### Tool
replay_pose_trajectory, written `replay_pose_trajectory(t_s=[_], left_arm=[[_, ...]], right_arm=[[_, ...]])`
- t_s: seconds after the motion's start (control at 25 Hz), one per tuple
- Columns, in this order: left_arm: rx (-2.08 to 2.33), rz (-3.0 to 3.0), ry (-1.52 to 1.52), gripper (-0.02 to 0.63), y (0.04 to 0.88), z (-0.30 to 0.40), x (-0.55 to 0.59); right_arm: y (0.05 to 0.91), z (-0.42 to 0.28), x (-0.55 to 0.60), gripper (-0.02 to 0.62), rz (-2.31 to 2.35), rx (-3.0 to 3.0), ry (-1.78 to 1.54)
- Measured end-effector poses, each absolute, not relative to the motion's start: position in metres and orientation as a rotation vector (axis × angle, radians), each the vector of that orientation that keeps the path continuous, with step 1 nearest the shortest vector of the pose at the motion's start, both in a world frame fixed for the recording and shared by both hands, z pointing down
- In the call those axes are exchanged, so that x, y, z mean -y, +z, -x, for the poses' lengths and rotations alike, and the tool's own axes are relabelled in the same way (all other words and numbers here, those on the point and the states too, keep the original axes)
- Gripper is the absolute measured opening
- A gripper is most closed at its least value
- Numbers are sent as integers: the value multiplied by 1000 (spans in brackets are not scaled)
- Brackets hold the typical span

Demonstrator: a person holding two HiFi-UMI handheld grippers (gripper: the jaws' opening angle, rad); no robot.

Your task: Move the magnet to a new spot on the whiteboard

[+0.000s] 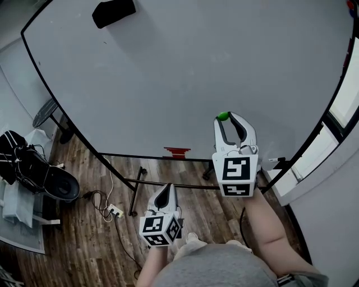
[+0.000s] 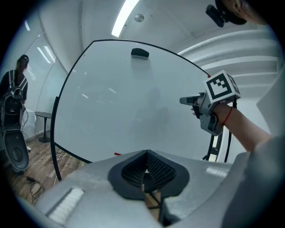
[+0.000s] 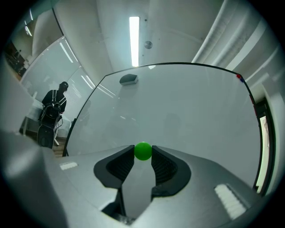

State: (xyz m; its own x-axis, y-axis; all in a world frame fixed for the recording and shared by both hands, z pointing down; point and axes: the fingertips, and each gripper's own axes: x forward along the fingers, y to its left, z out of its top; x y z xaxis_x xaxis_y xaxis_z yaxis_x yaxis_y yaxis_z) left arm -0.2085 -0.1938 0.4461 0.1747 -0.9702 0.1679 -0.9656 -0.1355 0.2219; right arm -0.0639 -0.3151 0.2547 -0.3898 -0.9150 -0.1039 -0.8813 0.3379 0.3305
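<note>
The green magnet (image 3: 143,151) sits pinched at the very tips of the right gripper (image 1: 229,117), its fingers (image 3: 164,165) narrowed onto it, in front of the lower right of the whiteboard (image 1: 185,73). Whether it touches the board is hard to tell. The board's top is cut off in the head view. The left gripper (image 1: 166,188) hangs lower, fingers (image 2: 133,171) pressed together on nothing. Below lies a wood floor (image 1: 95,246) — a power strip (image 1: 115,211) and cable at lower left. A black eraser (image 1: 114,11) sticks at the board's upper left, and a red piece (image 1: 176,152) sits on its bottom edge.
</note>
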Motion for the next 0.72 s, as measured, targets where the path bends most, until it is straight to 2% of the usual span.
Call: replay_pose_trajectory(t_s=[0.72], left_arm=[[1848, -2191, -9, 5, 445, 114, 121]], right_arm=[[261, -13, 221, 126, -1605, 2542, -512]])
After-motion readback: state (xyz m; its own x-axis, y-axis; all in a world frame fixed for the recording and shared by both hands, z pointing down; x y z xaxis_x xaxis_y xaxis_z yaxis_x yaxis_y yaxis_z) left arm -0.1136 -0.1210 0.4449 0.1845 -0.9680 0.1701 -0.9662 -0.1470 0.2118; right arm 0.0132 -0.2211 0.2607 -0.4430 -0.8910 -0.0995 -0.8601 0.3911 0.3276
